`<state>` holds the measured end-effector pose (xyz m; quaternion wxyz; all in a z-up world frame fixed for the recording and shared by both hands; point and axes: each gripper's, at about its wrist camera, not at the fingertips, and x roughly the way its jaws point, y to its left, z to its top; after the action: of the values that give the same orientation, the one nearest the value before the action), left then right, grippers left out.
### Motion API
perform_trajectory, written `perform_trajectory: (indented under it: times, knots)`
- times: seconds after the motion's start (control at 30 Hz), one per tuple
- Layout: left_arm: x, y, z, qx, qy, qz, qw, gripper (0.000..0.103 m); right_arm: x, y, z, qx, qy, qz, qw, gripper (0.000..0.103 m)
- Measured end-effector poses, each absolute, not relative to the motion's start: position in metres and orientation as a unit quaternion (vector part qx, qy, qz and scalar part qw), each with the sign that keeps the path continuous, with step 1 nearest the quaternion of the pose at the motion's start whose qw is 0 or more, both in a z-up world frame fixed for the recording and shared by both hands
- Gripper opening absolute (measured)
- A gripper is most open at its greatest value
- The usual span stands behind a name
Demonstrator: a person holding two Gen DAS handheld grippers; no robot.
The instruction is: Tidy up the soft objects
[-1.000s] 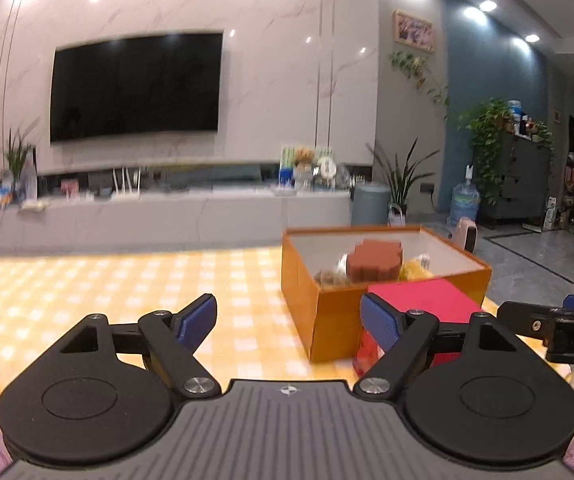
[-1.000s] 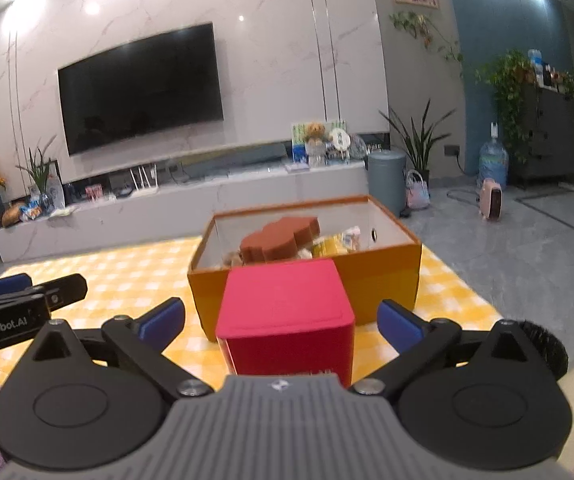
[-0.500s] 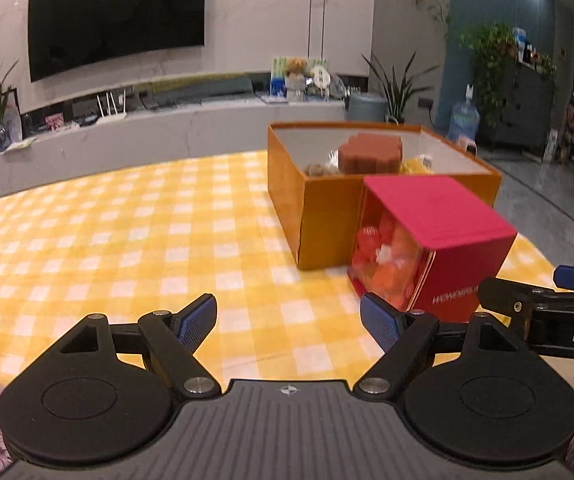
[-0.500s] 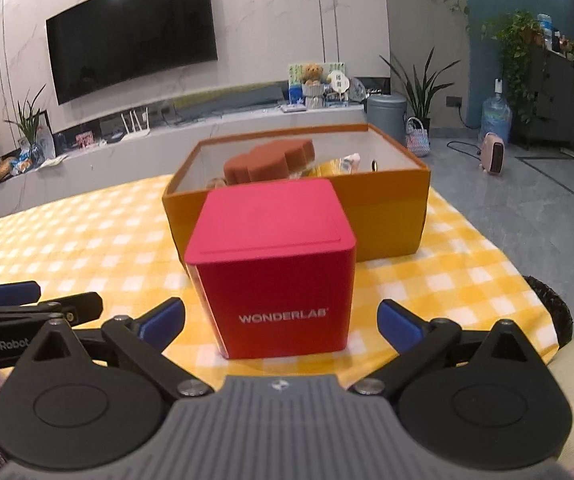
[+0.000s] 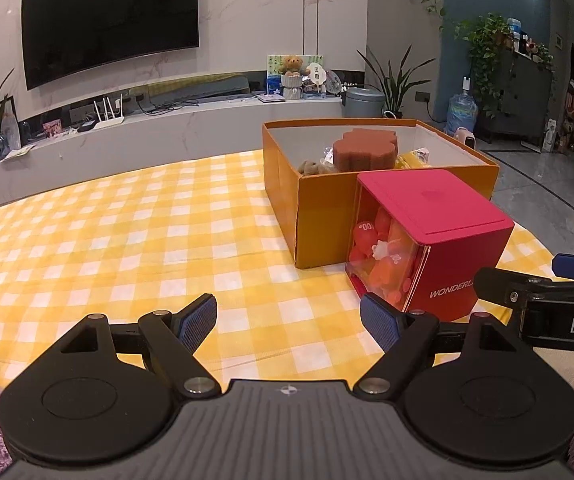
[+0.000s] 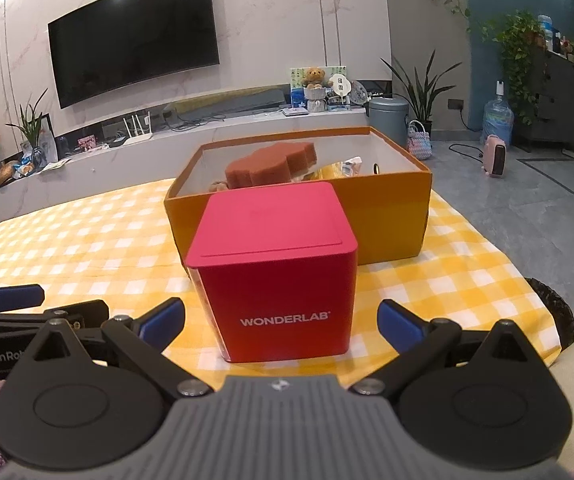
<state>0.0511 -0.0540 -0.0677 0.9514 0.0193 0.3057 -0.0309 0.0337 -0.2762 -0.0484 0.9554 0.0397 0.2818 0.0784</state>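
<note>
Room: living room with a wall-mounted TV point(image 5: 111, 20) above a long marble console; yellow checked cloth covers the tabletop point(image 5: 127, 240).

Left wrist view
- Landmark: orange box point(image 5: 319, 208), open-topped, standing on the tabletop.
- Soft objects: brown sponge point(image 5: 365, 150) and a small plush toy point(image 5: 311, 167) lie inside the orange box.
- Red cube point(image 5: 431, 236): touching or just beside the orange box's near wall; its clear side shows red and orange pieces inside.
- Left gripper point(image 5: 289, 318): fingers spread wide, holding nothing, low over bare cloth well short of the orange box.
- Writing: "WONDERLA" on the cube, cut off by the other gripper; "DAS" on that gripper's body.

Right wrist view
- Red cube point(image 6: 275, 272): directly in front of the orange box point(image 6: 383, 216), centred ahead of the fingers.
- Right gripper point(image 6: 281, 322): fingers apart and empty, flanking the cube's near face without touching it.
- Sponge point(image 6: 271, 164): leaning inside the orange box.
- Writing: "WONDERLAB" in white on the cube; "GenRob" on the left gripper's body.

Step in hand, as a judgement: likely taking up the cube. Push the fingers further along both side walls, square to them, close below the lid seam, and lift straight so it clears the orange box.
</note>
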Motion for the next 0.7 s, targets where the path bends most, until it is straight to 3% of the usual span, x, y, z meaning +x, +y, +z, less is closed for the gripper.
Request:
perform_trajectory:
  times: [0.7]
  knots:
    - [0.0503, -0.0534, -0.0648, 0.024, 0.305, -0.026, 0.952, 0.095, 0.0314, -0.2758, -0.0481, 0.041, 0.282, 0.084, 0.955, 0.100]
